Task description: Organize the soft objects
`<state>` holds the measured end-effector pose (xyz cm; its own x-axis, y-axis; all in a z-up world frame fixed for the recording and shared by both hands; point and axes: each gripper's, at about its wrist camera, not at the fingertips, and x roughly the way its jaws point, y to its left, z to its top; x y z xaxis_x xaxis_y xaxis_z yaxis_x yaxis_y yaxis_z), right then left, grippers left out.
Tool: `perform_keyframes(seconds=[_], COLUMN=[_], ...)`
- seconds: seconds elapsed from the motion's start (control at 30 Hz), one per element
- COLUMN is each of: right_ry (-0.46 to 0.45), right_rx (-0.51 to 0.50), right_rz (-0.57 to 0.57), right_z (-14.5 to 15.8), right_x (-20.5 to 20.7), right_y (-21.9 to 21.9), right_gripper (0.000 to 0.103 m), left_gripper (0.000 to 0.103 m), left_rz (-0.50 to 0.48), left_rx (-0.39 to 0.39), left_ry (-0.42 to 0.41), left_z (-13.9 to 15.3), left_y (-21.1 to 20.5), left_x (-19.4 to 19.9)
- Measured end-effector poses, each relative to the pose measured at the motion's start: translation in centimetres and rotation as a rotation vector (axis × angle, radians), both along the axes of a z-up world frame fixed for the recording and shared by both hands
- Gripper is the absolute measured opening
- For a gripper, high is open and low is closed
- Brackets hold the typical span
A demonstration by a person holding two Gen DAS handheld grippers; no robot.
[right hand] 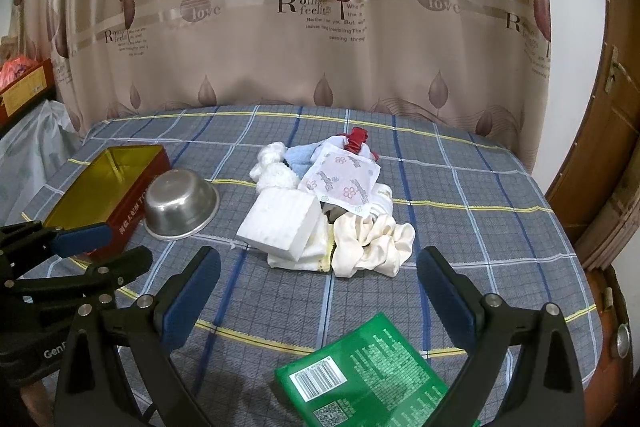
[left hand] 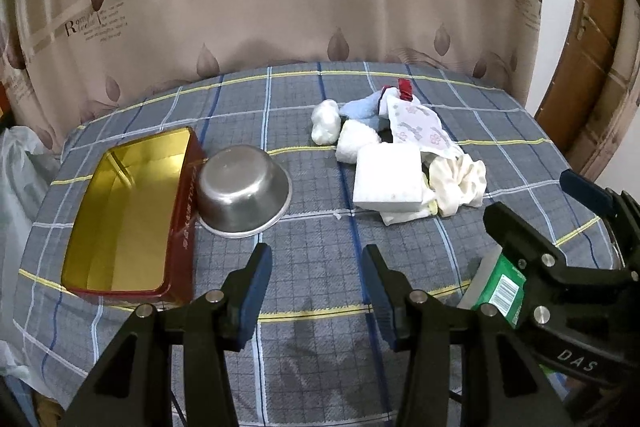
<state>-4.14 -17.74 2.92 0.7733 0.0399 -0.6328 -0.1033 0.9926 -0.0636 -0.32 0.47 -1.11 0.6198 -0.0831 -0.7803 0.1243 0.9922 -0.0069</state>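
Softs (right hand: 320, 203) lie heaped at frame centre, the tin (right hand: 104, 183) empty at left beside the bowl (right hand: 180, 207). Both claws, left (left hand: 318, 291) and right (right hand: 318, 303), gape with nothing held. We take the near scrunchie (right hand: 376, 243) first, pinching low, lifting straight up.

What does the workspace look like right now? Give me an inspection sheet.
Surface: checked blue-grey cloth covers the table.
Job's things: soft pile at centre: white foam block, cream scrunchie, floral packet, blue cloth, red scrunchie. Open red tin sits left, nothing inside.
Clutter: steel bowl, upside down beside the tin; green packet near the front.
Grippers: left gripper and right gripper, jaws open, holding nothing.
Cables: nothing seen.
Surroundings: printed curtain behind, wooden door at right.
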Motion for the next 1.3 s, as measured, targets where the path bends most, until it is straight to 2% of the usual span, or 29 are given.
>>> perform_keyframes(seconds=[1.3], right_ry=[0.001], right_rx=[-0.005], right_rz=[-0.004], right_z=[-0.6], right_x=[-0.2], right_y=[0.0], right_gripper=[0.098], left_gripper=[0.048], left_rz=[0.082], left_rx=[0.009], left_ry=[0.063], left_z=[-1.0], left_y=[1.5], left_x=[0.8])
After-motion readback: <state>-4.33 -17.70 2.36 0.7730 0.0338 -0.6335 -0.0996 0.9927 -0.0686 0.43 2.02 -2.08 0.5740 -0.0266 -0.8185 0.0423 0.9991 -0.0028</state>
